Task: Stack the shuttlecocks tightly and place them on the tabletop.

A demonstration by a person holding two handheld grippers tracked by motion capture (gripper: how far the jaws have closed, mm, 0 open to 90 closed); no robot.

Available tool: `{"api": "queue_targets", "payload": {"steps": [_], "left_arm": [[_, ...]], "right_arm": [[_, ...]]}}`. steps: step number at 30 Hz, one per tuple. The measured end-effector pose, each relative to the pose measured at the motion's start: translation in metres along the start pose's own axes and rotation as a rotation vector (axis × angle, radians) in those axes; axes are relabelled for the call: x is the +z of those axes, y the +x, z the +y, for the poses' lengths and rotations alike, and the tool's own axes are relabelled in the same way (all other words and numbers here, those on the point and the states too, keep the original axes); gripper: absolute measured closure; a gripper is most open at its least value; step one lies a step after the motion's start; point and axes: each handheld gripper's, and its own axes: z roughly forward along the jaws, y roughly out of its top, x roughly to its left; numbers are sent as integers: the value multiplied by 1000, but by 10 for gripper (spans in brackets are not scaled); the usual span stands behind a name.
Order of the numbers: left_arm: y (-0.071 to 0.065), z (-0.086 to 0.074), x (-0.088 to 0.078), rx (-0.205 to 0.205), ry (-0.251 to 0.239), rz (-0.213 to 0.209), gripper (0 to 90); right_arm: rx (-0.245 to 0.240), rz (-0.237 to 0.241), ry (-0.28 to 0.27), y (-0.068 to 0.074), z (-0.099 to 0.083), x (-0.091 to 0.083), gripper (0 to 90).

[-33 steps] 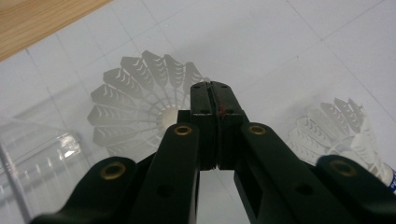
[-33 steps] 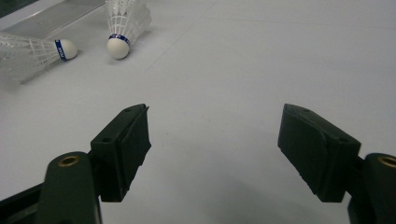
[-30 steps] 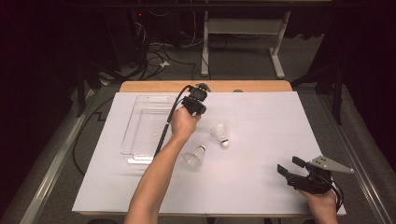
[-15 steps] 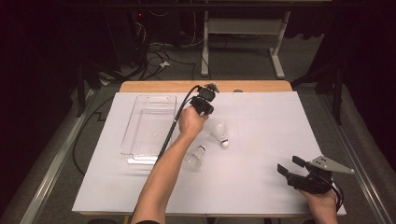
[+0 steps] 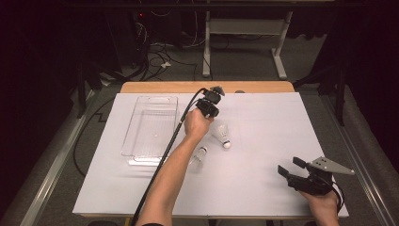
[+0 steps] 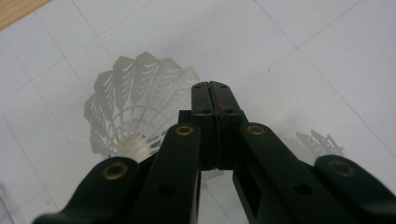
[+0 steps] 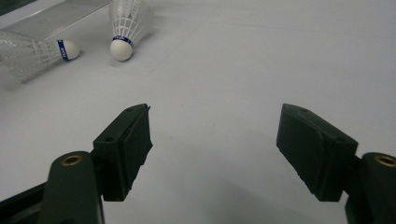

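Left gripper (image 5: 210,100): jaws pressed together, nothing pinched between them; held above the far middle of the sheet, seen from its own camera with tips over the feather skirt of a shuttlecock.
Right gripper (image 5: 298,172): jaws spread wide, nothing between them; rested low at the near right corner of the sheet.
Shuttlecocks: two counted.
Shuttlecock 1 (image 5: 222,135): laid on the sheet just beside the left hand, white cork pointed toward the person; blue band seen at the cork in the right gripper view (image 7: 124,29).
Shuttlecock 2 (image 5: 199,157): laid on its side nearer the person, partly hidden by the left forearm; apart from shuttlecock 1.
Clear tray (image 5: 149,127): one counted, placed left of the shuttlecocks, long side running away from the person.
White sheet (image 5: 263,122): one, spread over the table.
Left hand (image 5: 196,125): forearm stretched forward across the sheet, gripper tilted, cable trailed along the arm.
Right hand (image 5: 324,201): kept near the table edge, gripper pointed left toward the shuttlecocks.
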Motion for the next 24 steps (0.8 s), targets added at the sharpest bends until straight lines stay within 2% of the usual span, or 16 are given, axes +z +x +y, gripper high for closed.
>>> {"api": "queue_targets", "payload": {"steps": [8,12,21,24], "left_arm": [[2,0,6,-11,6,-13,894],[0,1,10,8,16,-7,894],[-2,7,16,9,39,-6,893],[-4,7,17,19,41,6,892]], "right_arm": [[2,4,-4,0,0,-1,268],[-6,-3,-19,1,0,-2,275],[1,-4,-15,0,0,-2,275],[2,-1,-12,0,0,-2,275]]}}
